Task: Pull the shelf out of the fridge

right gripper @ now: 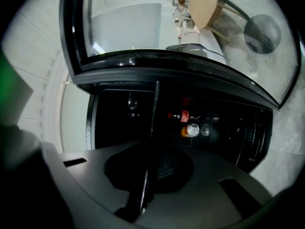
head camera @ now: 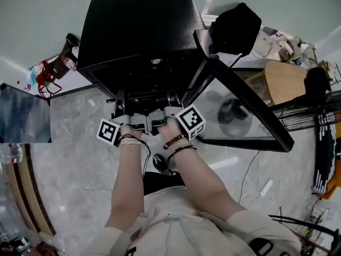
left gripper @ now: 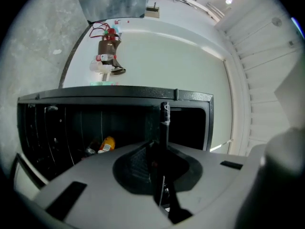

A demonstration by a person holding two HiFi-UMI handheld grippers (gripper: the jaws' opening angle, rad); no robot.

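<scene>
A black mini fridge (head camera: 138,25) stands open, its glass door (head camera: 240,105) swung out to the right. Both grippers reach into the opening side by side. The left gripper (head camera: 121,101) and the right gripper (head camera: 173,101) each grip the front edge of the shelf (head camera: 146,96), a thin dark plate. In the left gripper view that edge (left gripper: 164,123) runs as a narrow bar through the shut left gripper (left gripper: 159,163). The right gripper view shows the same bar (right gripper: 153,113) pinched in the right gripper (right gripper: 151,165). Bottles and cans (right gripper: 190,129) lie deeper inside, among them an orange one (left gripper: 107,144).
The open door blocks the right side. A floor fan (head camera: 233,113) shows through its glass. A black chair back (head camera: 234,28), a wooden table (head camera: 287,81) and a dark rack (head camera: 319,116) stand at the right. A red toy (head camera: 50,71) sits left of the fridge. Cables lie on the floor.
</scene>
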